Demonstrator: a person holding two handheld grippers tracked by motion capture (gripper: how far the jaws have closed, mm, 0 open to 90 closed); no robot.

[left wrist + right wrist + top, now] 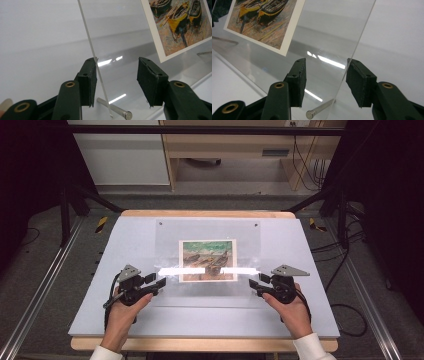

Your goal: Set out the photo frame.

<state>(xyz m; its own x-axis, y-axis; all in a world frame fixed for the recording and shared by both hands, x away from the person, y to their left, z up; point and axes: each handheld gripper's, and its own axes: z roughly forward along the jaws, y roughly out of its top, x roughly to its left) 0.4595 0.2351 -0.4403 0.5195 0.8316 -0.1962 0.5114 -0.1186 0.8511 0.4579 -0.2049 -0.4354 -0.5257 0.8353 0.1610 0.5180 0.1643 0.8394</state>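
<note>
Here, nearest the table's front edge, two hands hold the grippers. The left gripper [161,282] and the right gripper [252,283] point inward at the side edges of a clear acrylic sheet [170,235] lying on the grey table [125,320]. In each gripper view the jaws stand apart with the sheet's edge between them, not pressed by both pads; a metal pin [113,110] lies beneath the sheet. Farther on, a boat picture [208,260] sits under the sheet's middle, with two small holes near its far corners
</note>
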